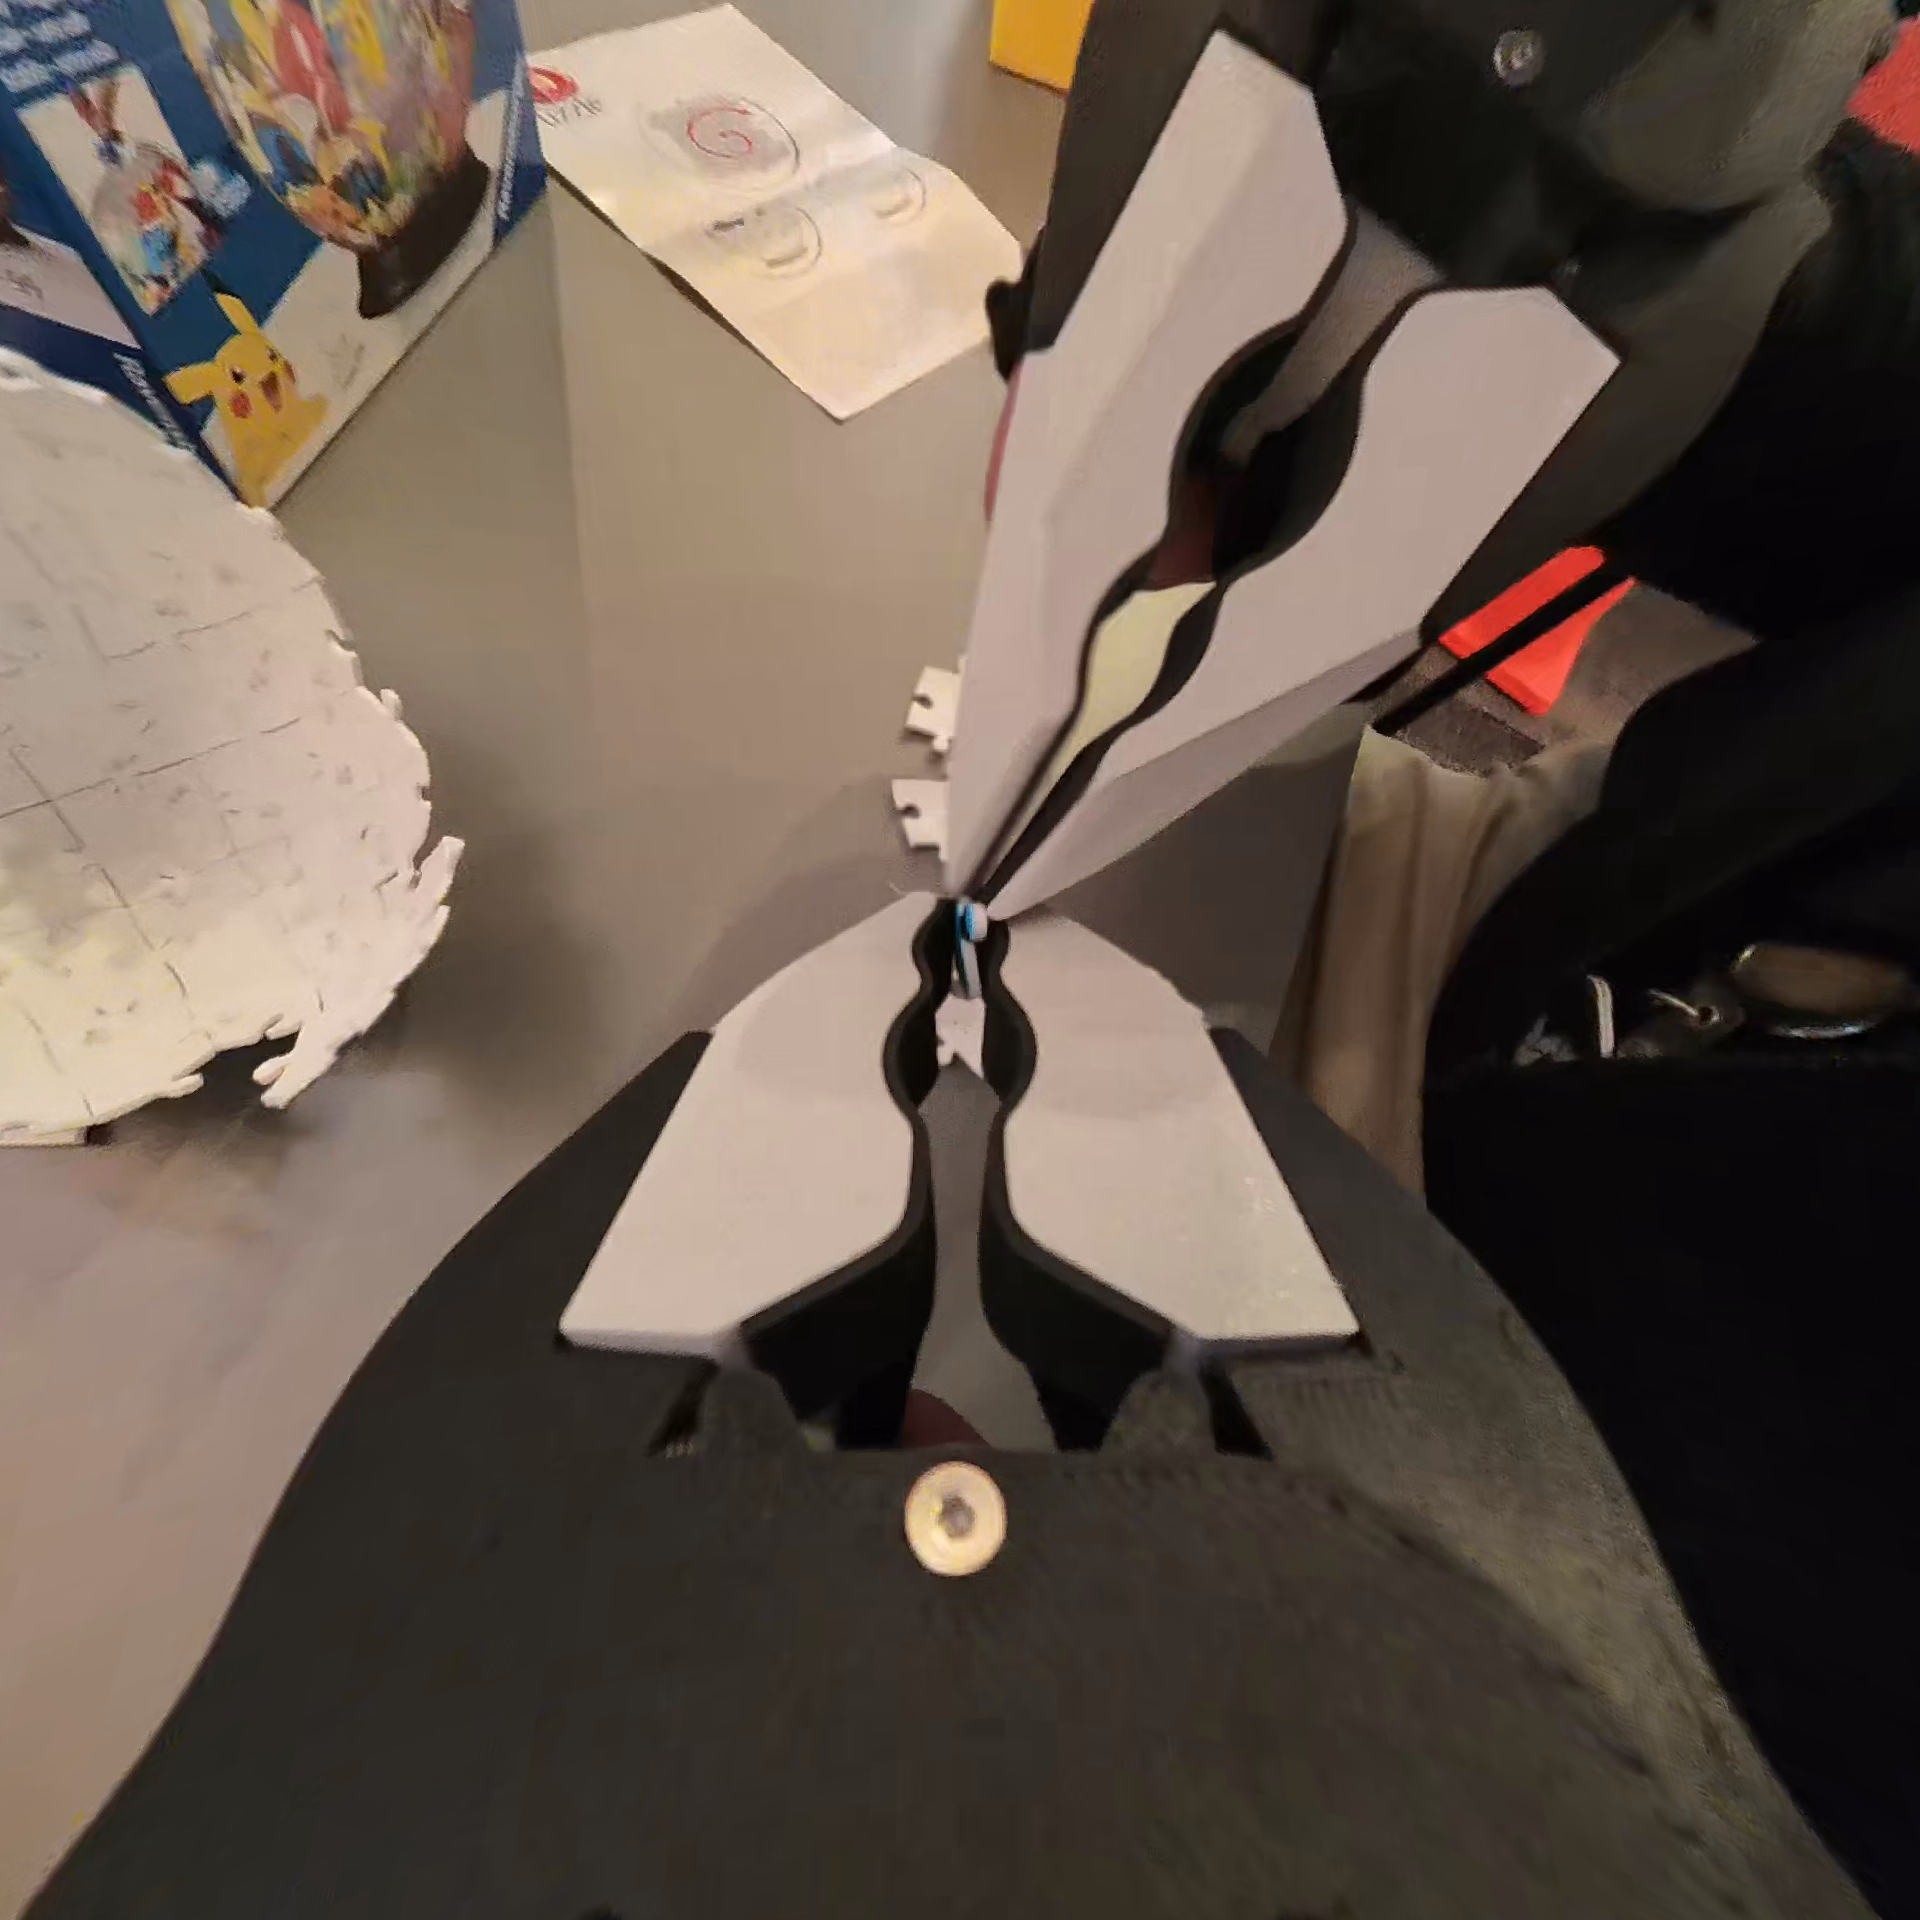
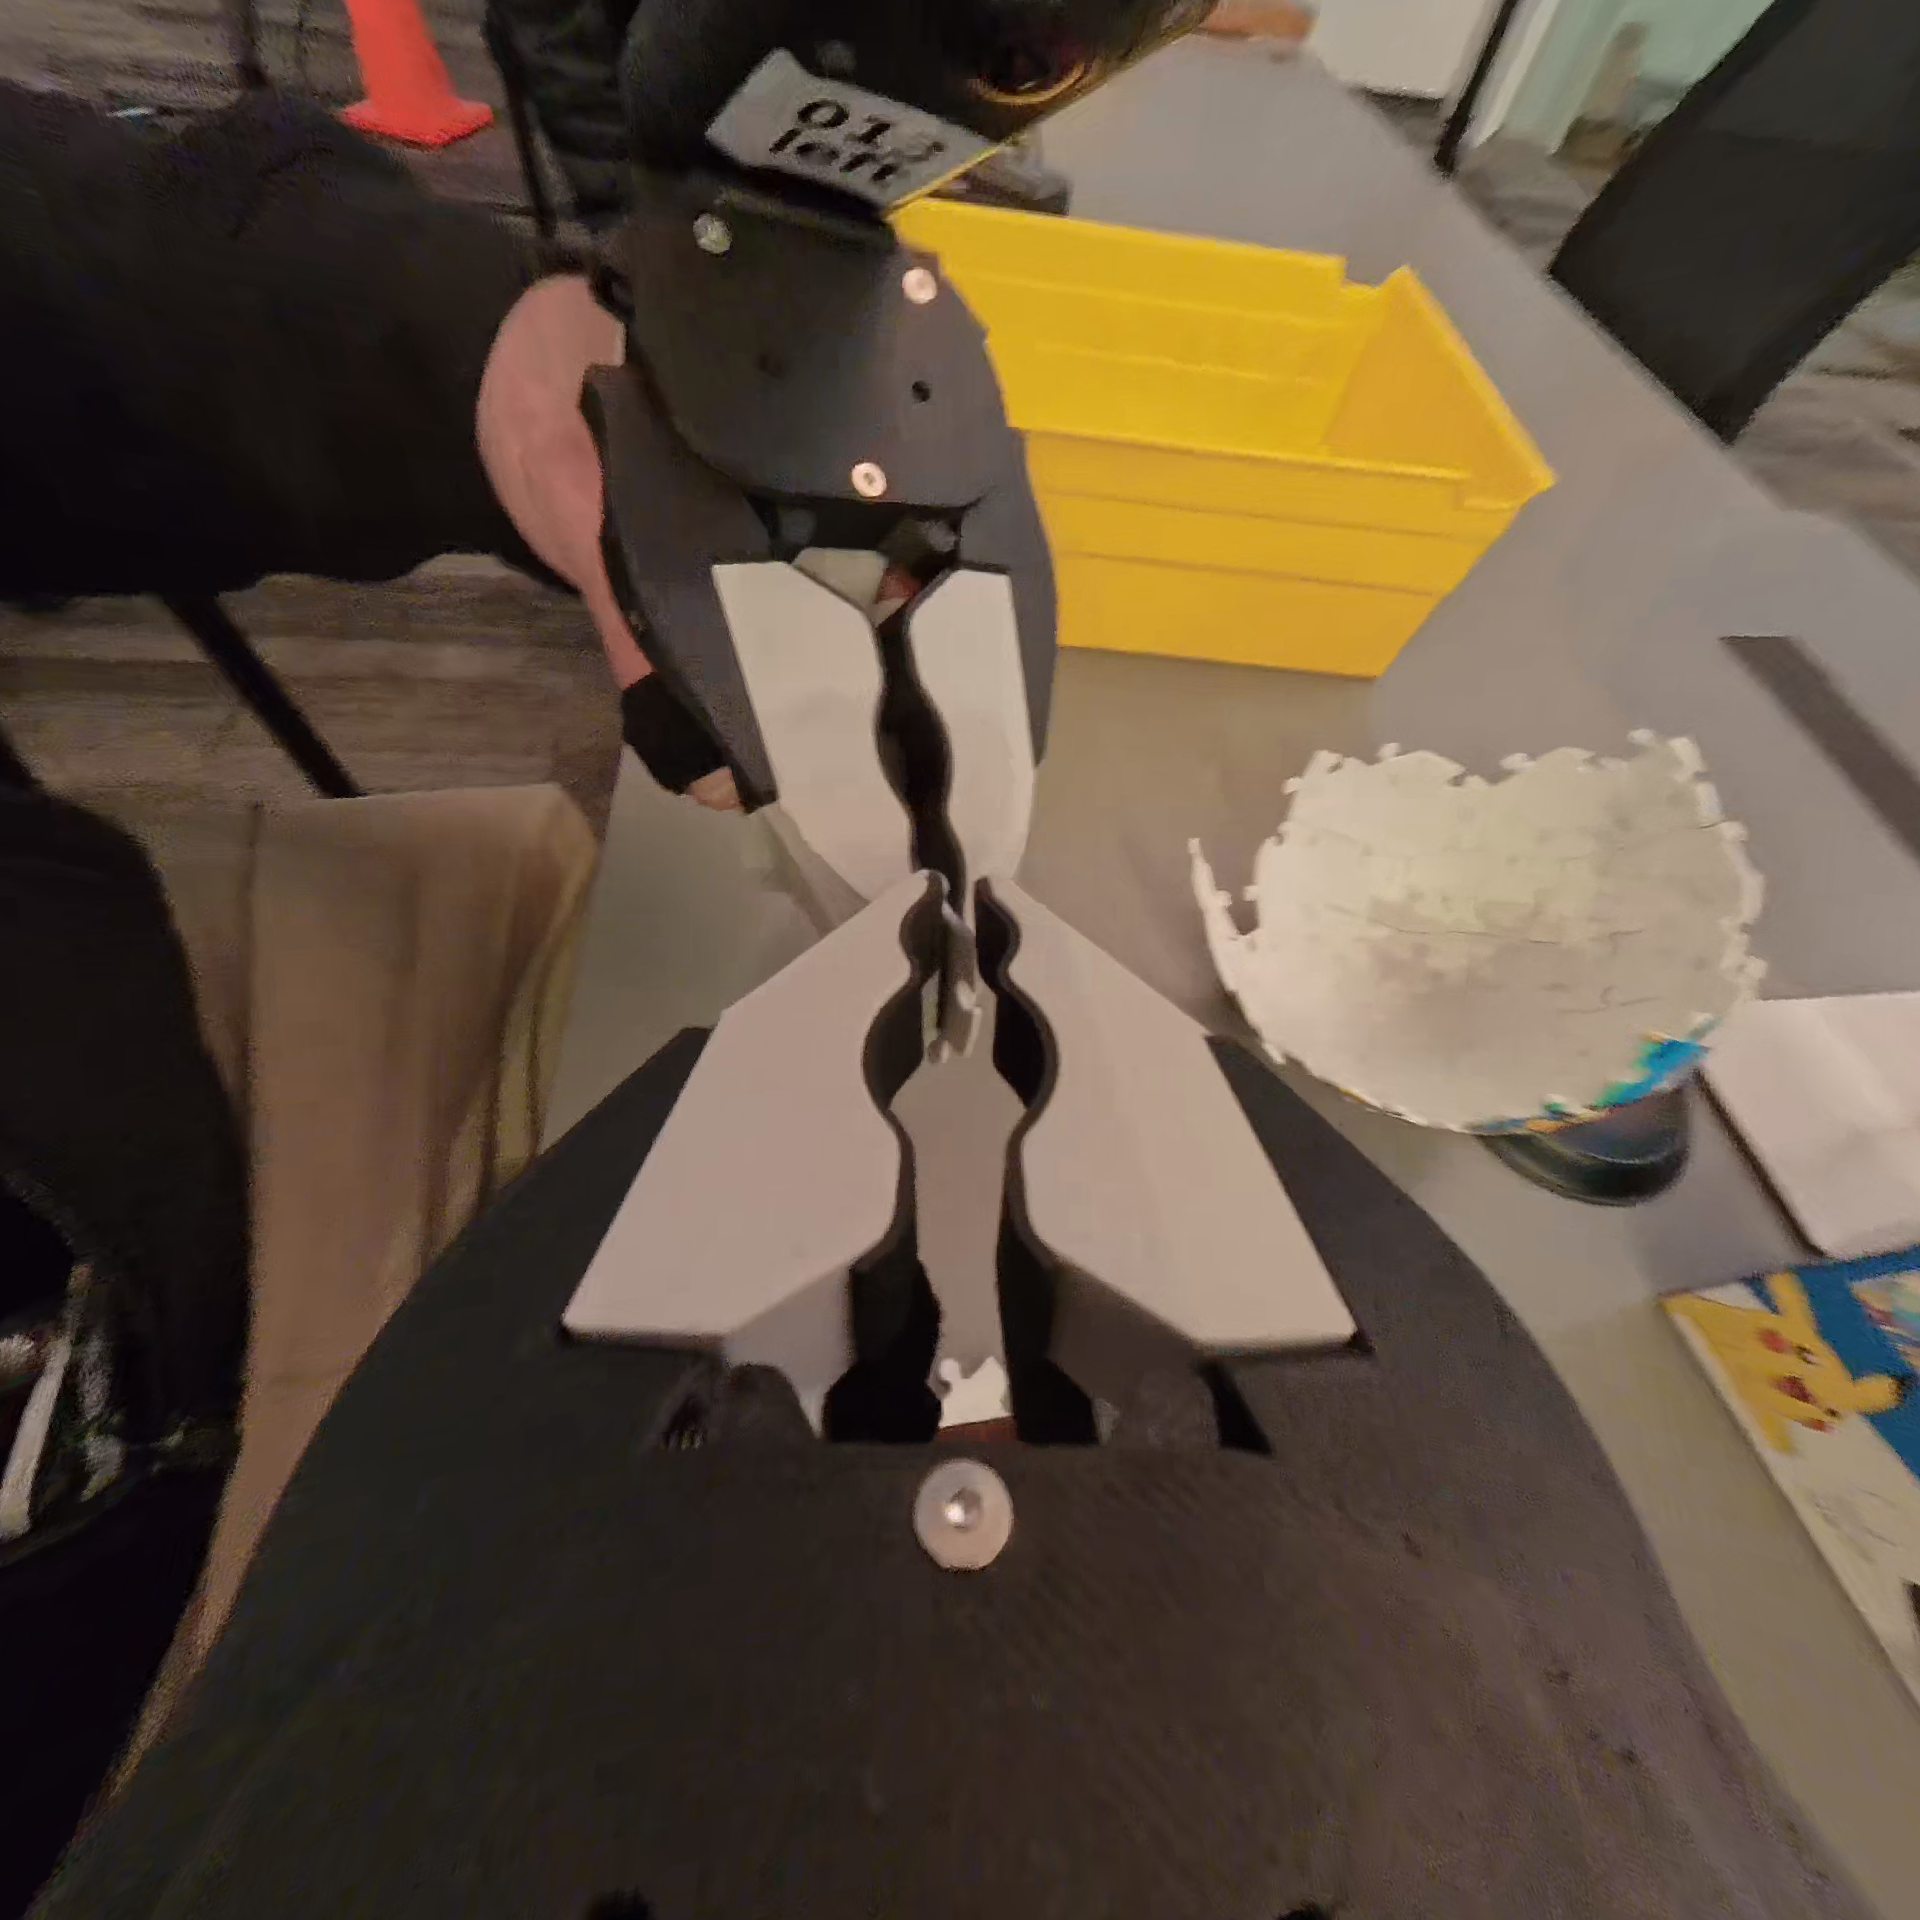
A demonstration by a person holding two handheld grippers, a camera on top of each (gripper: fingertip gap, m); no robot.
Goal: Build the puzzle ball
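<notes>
My right gripper [image 2: 951, 914] and left gripper [image 1: 961, 914] both pinch one puzzle piece [image 2: 956, 997] over the table [image 1: 644, 623] edge; I should release one side before fitting it to the ball [image 2: 1455, 935].

My views are dim and warm, soft with motion blur, bowed at the edges; faint glare on the table [image 1: 644, 644].

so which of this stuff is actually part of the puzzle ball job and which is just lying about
Part of the job:
- left gripper and right gripper, tip to tip on one puzzle piece
- half-built ball shell
- loose pieces on the table
- instruction sheet
- puzzle box

Lying about:
- yellow bin
- orange cone
</notes>
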